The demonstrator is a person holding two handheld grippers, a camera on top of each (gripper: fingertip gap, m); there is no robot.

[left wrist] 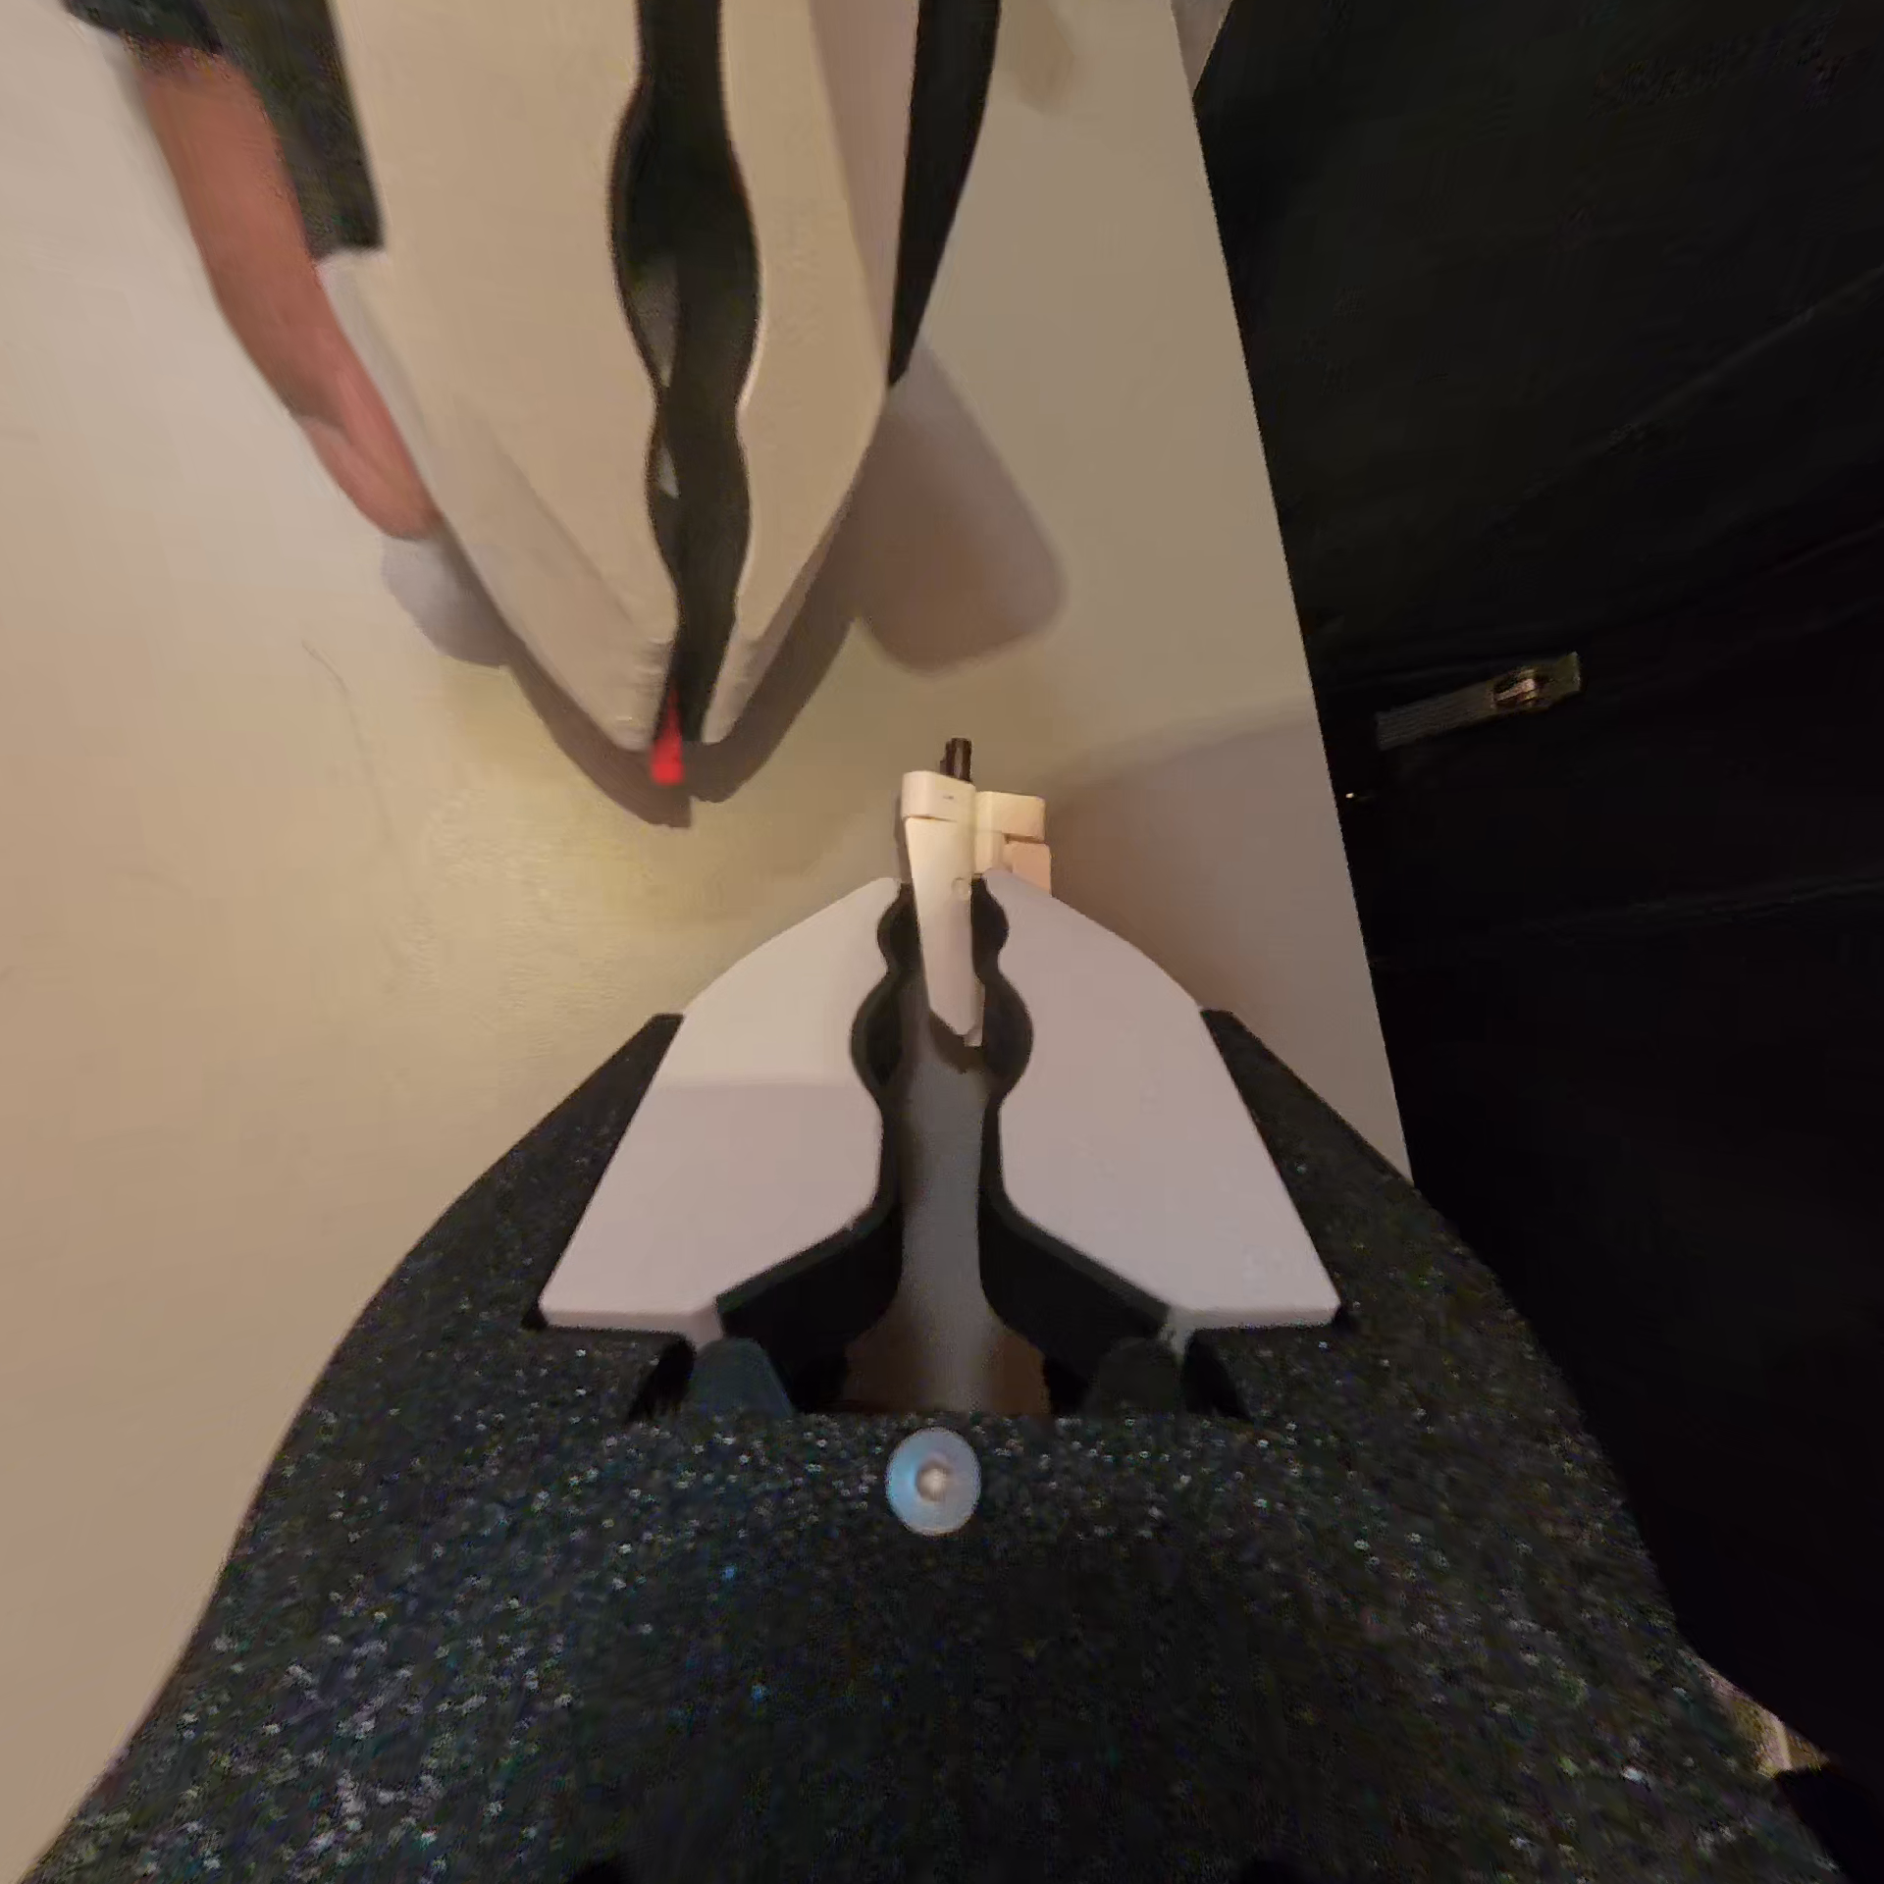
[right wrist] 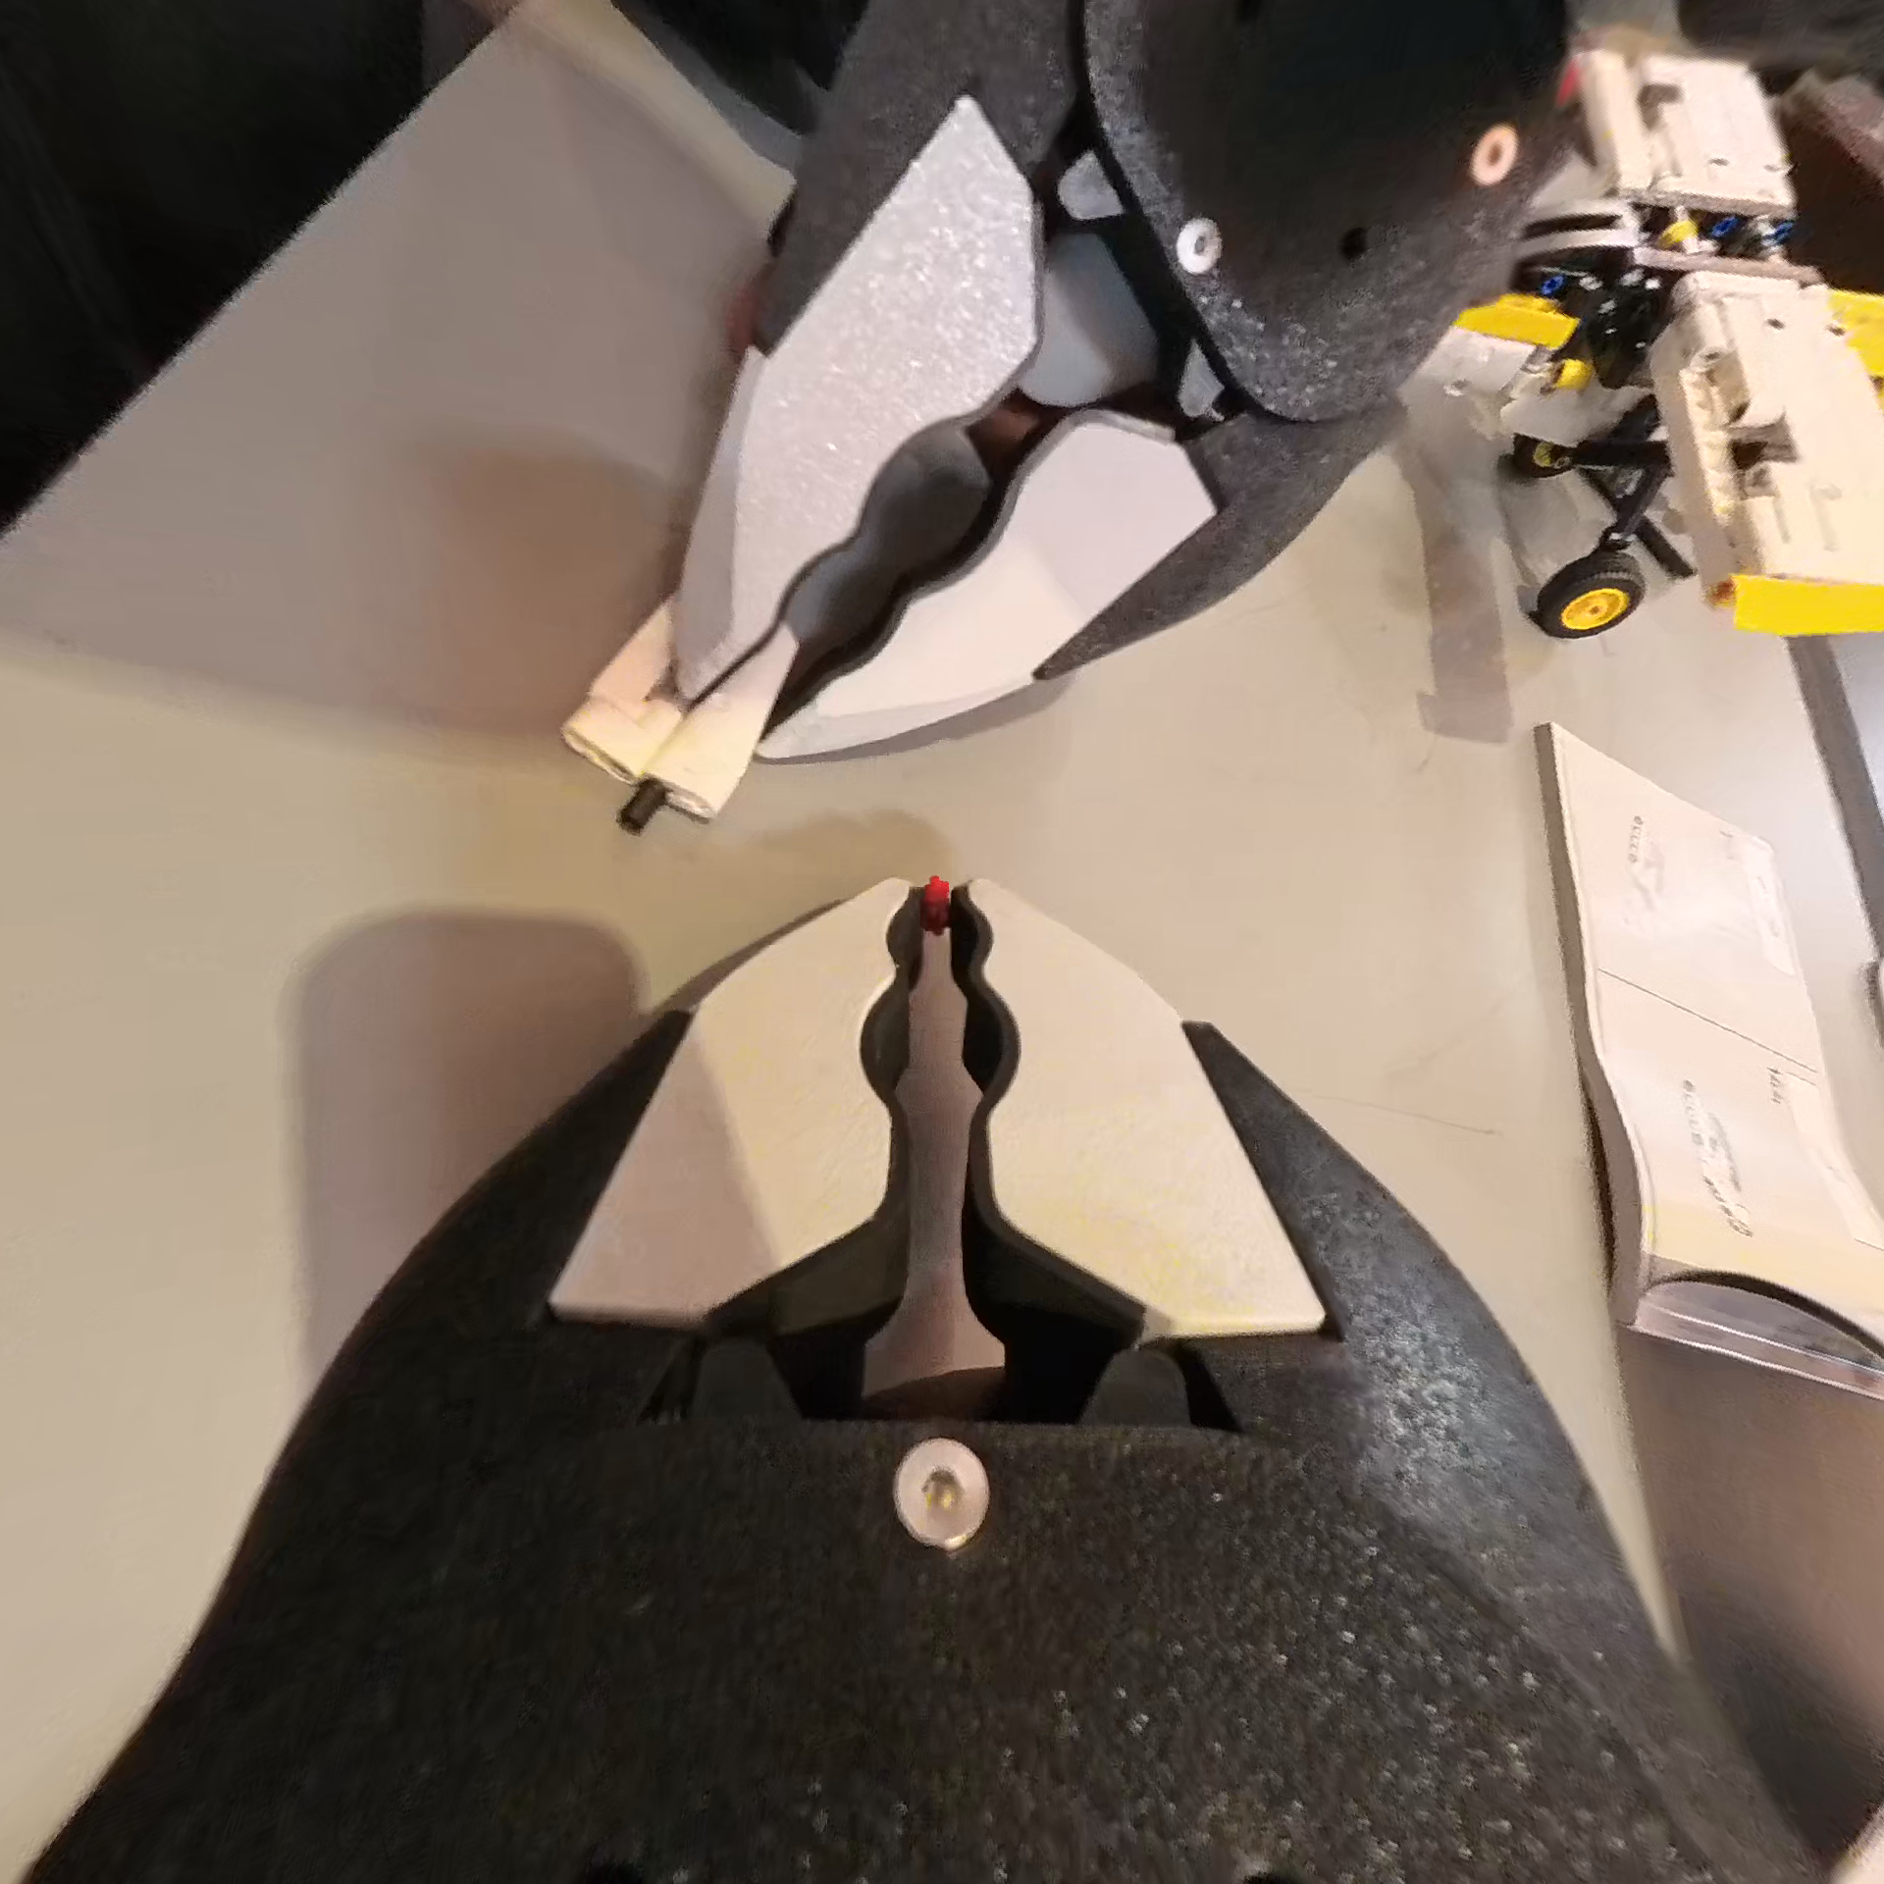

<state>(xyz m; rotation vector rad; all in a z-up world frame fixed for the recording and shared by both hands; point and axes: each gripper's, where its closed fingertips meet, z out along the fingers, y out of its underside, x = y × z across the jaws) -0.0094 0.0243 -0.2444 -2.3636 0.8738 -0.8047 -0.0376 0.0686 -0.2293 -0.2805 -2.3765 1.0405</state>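
The left tool (left wrist: 943, 897) grips a white brick assembly (left wrist: 963, 816) with a black pin (left wrist: 958, 754) at its end. Just beside that assembly, the right tool (right wrist: 936, 887) pinches a small red piece (right wrist: 934, 905) above the counter (right wrist: 306, 714). Well beyond the assembly stand a yellow-and-white brick model (right wrist: 1682, 336) and a booklet (right wrist: 1723, 1019).

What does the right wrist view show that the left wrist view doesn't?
Only the right wrist view: a white and yellow brick-built model with a wheel and an open printed booklet at the table's right.

Only the left wrist view: black fabric with a grey strap and buckle on the right.

Both: the pale table, the left gripper clamping a cream brick assembly with a black pin, and the right gripper pinching a small red piece.
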